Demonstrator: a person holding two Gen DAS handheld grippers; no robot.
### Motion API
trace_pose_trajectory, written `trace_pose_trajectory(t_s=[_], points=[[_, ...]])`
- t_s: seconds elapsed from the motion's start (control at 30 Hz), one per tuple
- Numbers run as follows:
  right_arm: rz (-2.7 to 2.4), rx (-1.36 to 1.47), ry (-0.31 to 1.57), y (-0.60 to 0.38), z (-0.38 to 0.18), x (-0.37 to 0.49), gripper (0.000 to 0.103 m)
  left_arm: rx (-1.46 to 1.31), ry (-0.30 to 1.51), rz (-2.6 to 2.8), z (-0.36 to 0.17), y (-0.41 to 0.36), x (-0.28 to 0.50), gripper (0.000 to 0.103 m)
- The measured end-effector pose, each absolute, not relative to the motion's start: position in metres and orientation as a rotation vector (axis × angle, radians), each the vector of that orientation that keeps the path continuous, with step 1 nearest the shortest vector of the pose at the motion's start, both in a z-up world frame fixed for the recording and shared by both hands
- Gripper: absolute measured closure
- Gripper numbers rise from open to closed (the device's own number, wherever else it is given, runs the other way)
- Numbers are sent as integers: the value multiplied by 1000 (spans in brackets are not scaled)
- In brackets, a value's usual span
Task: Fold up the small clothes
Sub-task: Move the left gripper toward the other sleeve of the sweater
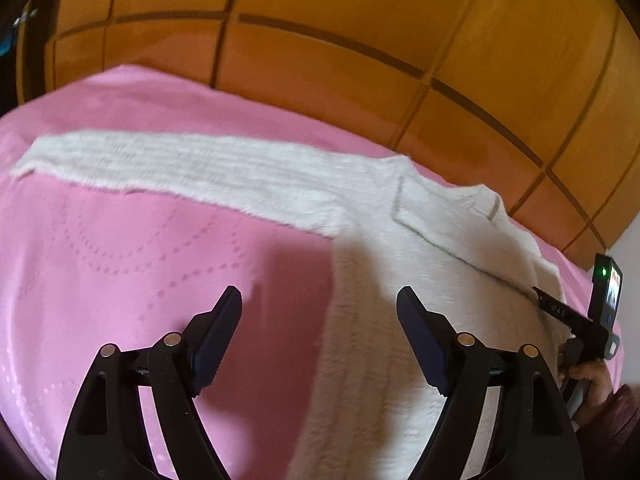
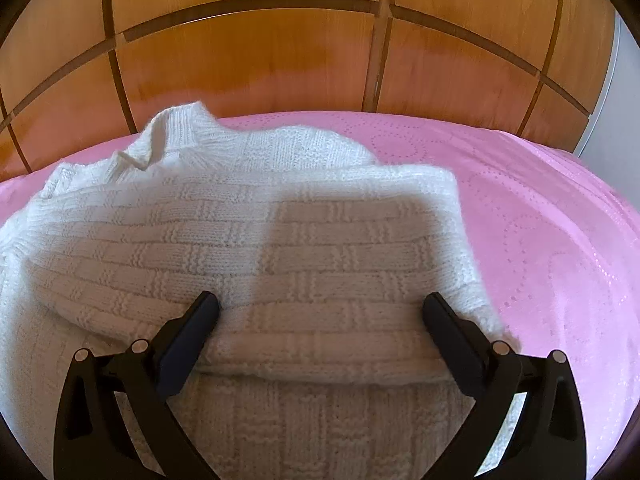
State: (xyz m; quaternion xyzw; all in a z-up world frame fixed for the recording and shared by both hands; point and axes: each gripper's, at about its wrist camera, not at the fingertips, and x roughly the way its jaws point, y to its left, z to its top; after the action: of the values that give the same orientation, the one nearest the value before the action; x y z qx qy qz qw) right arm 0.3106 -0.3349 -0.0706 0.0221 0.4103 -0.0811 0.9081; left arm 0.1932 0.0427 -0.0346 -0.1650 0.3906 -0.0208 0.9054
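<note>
Warm, fairly bright light falls from behind, throwing soft grey shadows across the white knitted sweater (image 2: 256, 240) and pink dotted bedspread (image 1: 120, 248). Beyond the sweater, orange wooden panelling (image 2: 248, 64) bows strongly, slightly motion-smeared; corners go black.

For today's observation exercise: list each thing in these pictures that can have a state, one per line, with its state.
White knitted sweater: flat on the bedspread, one side folded over.
Sweater sleeve: stretched out straight.
Pink bedspread: spread smooth.
Left tool: open, empty.
Right tool: open, over the sweater.
</note>
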Motion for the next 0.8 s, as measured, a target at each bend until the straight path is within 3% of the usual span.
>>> trace_pose_trajectory(t_s=[0.43,0.53,0.63,0.8], points=[[-163,59,845,-337,-69,307,2,-712,826,45,-49,177,184,24],[-161,61,844,-339,-69,306,2,-873,777,77,-50,226,183,41],[-161,64,846,-338,-69,306,2,-940,727,150,-50,271,188,48],[-162,62,845,-338,-69,306,2,-1033,709,257,-60,323,211,49]])
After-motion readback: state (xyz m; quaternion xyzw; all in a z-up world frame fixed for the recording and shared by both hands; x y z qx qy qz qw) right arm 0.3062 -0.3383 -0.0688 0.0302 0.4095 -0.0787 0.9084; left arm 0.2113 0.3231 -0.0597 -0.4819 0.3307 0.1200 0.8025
